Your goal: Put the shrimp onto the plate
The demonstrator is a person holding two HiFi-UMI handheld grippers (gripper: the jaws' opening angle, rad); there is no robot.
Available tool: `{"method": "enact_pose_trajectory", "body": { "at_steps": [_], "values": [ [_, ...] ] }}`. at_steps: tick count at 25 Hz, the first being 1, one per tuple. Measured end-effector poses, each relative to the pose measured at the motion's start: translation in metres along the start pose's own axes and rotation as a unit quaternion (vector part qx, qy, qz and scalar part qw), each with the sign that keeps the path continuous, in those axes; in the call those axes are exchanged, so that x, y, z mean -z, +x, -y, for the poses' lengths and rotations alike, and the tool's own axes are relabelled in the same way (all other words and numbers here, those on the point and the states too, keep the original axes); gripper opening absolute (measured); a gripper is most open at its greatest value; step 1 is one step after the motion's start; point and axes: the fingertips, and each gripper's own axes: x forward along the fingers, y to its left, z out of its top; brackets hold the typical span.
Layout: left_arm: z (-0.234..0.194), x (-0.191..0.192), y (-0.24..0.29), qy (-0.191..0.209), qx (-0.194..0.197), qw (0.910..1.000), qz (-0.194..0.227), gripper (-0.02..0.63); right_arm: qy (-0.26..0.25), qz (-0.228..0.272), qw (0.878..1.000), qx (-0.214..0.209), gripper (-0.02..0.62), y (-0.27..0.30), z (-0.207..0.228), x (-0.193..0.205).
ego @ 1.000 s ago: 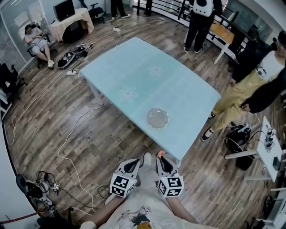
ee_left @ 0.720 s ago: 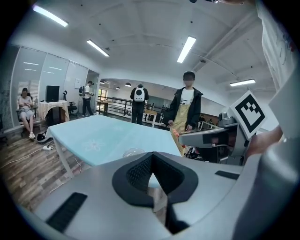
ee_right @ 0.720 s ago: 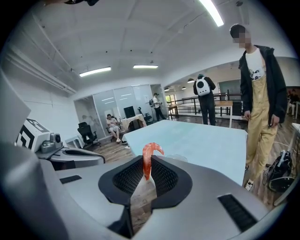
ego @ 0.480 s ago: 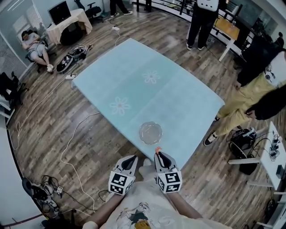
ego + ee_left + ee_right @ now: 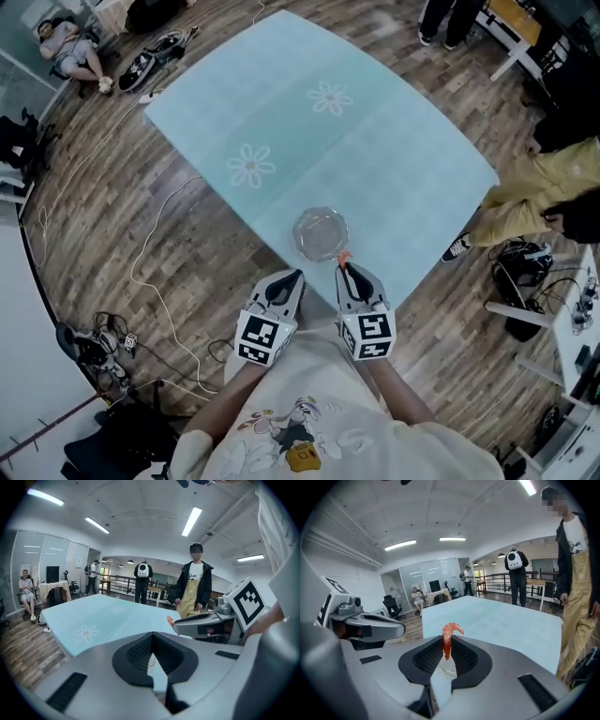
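The left gripper (image 5: 292,276) and right gripper (image 5: 343,267) were held side by side, jaws pointing forward. Left jaws were together, nothing between; right jaws clamped the shrimp (image 5: 448,639) at their tips.

Cream T-shirt (image 5: 323,398) at bottom centre, what looks like a cartoon print (image 5: 298,448) on its front, left gripper (image 5: 292,278) and right gripper (image 5: 345,270) above it, smooth grey shells, black ribbed pads (image 5: 465,657), black-and-white square-marker cubes (image 5: 263,338) at the rear.
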Motion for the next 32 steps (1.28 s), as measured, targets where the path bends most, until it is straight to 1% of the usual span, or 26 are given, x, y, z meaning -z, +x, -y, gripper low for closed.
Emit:
{"method": "enact_pose_trajectory", "body": {
  "at_steps": [6, 16, 20, 25, 32],
  "values": [
    [-0.010, 0.008, 0.011, -0.006, 0.001, 0.9998, -0.017, -0.003, -0.009, -0.017, 1.000, 0.003, 0.071, 0.023, 0.010, 0.008],
    [-0.020, 0.053, 0.032, -0.029, 0.001, 0.9977, -0.061, -0.003, -0.012, -0.068, 0.998, -0.013, 0.071, 0.079, 0.018, 0.048],
    [-0.028, 0.063, 0.046, -0.035, 0.000, 0.9970, -0.070, -0.003, -0.013, -0.082, 0.996, -0.021, 0.071, 0.099, 0.021, 0.056],
    [-0.038, 0.075, 0.067, -0.077, -0.010, 0.9943, -0.073, -0.003, -0.027, -0.113, 0.993, -0.029, 0.071, 0.125, 0.027, 0.073],
    [-0.052, 0.100, 0.082, -0.098, -0.011, 0.9906, -0.095, -0.003, -0.033, -0.156, 0.987, -0.032, 0.071, 0.161, 0.033, 0.095]
  ]
}}
